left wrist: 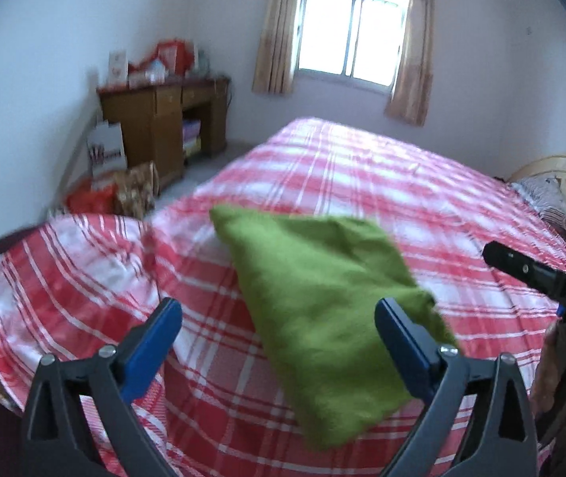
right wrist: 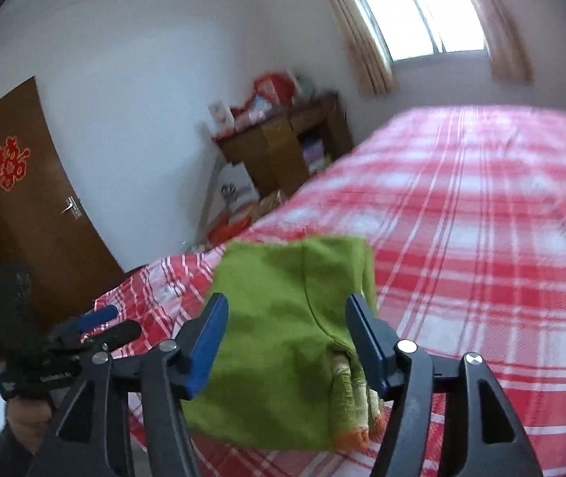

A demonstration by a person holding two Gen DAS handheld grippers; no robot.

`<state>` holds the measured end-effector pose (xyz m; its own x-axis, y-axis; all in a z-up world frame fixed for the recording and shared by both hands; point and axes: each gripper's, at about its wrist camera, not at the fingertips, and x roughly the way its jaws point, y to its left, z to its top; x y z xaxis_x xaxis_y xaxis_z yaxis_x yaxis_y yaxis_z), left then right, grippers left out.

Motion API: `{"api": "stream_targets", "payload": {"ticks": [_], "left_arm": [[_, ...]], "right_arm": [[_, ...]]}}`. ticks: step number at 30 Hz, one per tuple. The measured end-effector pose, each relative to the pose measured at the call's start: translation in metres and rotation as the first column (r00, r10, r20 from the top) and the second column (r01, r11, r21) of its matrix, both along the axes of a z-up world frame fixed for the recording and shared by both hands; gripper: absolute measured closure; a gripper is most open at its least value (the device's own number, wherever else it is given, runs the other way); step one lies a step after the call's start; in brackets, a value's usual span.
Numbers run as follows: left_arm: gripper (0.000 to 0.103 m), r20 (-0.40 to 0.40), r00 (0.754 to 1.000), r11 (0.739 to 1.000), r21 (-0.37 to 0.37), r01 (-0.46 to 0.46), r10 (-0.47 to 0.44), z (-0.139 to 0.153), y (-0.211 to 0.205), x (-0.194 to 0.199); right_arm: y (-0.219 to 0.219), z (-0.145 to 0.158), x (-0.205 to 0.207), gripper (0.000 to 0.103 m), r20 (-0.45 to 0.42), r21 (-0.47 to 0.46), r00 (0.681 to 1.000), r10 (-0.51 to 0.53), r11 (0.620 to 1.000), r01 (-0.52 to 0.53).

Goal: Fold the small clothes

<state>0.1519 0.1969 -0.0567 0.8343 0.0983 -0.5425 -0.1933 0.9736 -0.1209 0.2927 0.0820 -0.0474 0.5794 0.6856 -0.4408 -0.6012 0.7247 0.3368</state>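
the green garment point(left wrist: 322, 302) lies folded into a compact wedge on the red-and-white plaid bedspread point(left wrist: 382, 183), filling the lower centre of the left wrist view and reaching toward the near edge of the bed. in the right wrist view the same piece sits low and centre, with a seam running down it and a striped, orange-edged cuff point(right wrist: 356, 409) peeking out at its lower right, which suggests a sleeve or hem has been tucked under the body of the cloth

the left gripper point(left wrist: 279, 318) hangs above the garment with its blue pads point(left wrist: 151, 346) spread wide; nothing is between them, and the cloth seen there lies on the bed beyond. the right gripper point(right wrist: 286, 318) is also parted, less widely, and frames the garment without pinching it. both look clear of the fabric, so the bundle keeps its shape by its own weight, resting flat rather than being held

each tool shows at the edge of the other's view: the right one at the right margin of the left view, the left one at lower left of the right view, gripped by a hand point(right wrist: 28, 417). this fold looks finished; whether another fold is due, i cannot tell

a wooden desk point(left wrist: 163, 119) stands against the wall in the upper left, clear of the work
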Motion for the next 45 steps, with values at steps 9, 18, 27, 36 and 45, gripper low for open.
{"api": "stream_targets", "payload": {"ticks": [9,18,27,36,45], "left_arm": [[0.003,0.092,0.995,1.000,0.001,0.031,-0.031,0.032,-0.003,-0.019],[0.003,0.106,0.994,1.000,-0.003,0.027,-0.027,0.033,-0.003,-0.021],[0.003,0.097,0.995,0.999,-0.003,0.032,-0.031,0.031,-0.006,-0.020],[0.000,0.099,0.995,1.000,0.001,0.031,-0.031,0.031,-0.008,-0.019],[0.000,0.094,0.995,0.999,0.003,0.036,-0.036,0.030,-0.010,-0.019]], "right_arm": [[-0.001,0.033,-0.037,0.040,0.085,-0.004,0.996,-0.026,1.000,0.026],[-0.004,0.033,-0.039,0.040,0.074,-0.005,0.997,-0.027,1.000,0.028],[-0.004,0.032,-0.042,0.040,0.066,-0.010,0.997,-0.030,0.999,0.031],[-0.005,0.031,-0.045,0.039,0.063,-0.009,0.998,-0.030,1.000,0.030],[-0.007,0.029,-0.046,0.039,0.053,-0.003,0.998,-0.039,0.999,0.039]]}}
